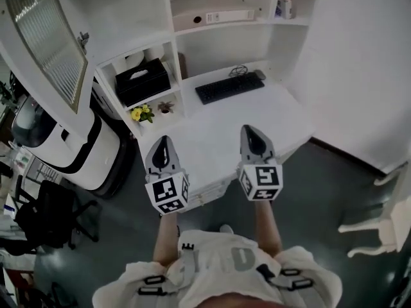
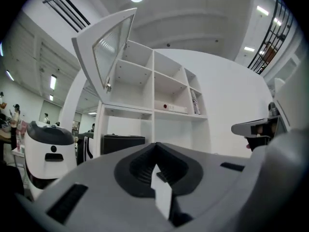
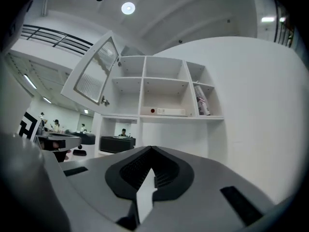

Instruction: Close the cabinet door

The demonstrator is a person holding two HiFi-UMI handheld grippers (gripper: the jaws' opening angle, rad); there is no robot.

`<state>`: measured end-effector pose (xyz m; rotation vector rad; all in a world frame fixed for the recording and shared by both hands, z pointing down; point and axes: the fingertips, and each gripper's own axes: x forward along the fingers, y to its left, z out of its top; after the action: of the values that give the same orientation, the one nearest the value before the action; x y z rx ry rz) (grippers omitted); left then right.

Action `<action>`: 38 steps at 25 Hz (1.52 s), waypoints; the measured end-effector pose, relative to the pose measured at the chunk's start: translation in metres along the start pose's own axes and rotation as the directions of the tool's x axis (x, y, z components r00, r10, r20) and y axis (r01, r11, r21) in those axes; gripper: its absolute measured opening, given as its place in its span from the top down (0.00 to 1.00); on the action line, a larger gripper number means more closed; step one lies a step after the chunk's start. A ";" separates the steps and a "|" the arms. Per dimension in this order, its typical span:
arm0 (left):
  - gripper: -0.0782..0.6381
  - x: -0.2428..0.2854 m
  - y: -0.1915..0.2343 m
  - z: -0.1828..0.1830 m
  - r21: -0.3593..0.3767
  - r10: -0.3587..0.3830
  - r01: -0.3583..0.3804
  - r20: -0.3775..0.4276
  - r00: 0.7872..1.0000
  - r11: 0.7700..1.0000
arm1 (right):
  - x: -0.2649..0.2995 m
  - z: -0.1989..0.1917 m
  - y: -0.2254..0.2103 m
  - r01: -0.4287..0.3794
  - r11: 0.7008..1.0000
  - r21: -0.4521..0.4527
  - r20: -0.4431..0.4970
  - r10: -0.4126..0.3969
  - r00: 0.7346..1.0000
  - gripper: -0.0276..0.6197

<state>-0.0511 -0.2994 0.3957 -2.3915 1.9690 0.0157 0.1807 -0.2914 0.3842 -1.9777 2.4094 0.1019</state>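
Door stood wide open at the upper left of the cabinet, well apart from both your grippers. You held the left gripper and right gripper level over the desk, each with its jaws pressed together on nothing. That door looked light and stiff on its hinges, but its ribbed glass pane seemed fragile. Your safest contact was probably the white frame near the knob, pushed gently, never the glass.

A white desk stood on a dark grey floor beside a plain white wall at right. A black office chair sat left; a round ceiling light glowed.
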 end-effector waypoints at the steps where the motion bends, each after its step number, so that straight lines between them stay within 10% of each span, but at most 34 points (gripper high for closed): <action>1: 0.88 -0.004 0.002 0.001 0.000 0.027 -0.027 0.000 1.000 1.000 | 0.005 -0.001 0.005 -0.031 1.000 0.002 -0.002 0.031 1.000 0.95; 17: 0.88 -0.042 0.008 0.030 0.015 0.281 -0.281 0.041 0.959 0.959 | 0.018 0.012 0.093 -0.485 0.874 0.002 0.076 0.484 0.872 0.95; 38: 0.88 -0.079 0.087 0.024 -0.011 0.347 -0.347 0.057 0.936 0.938 | 0.035 0.005 0.150 -0.457 0.890 -0.014 0.049 0.457 0.888 0.95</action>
<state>-0.1514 -0.2381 0.3723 -1.9848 2.3323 0.0967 0.0264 -0.2961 0.3824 -1.3436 2.7858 0.1591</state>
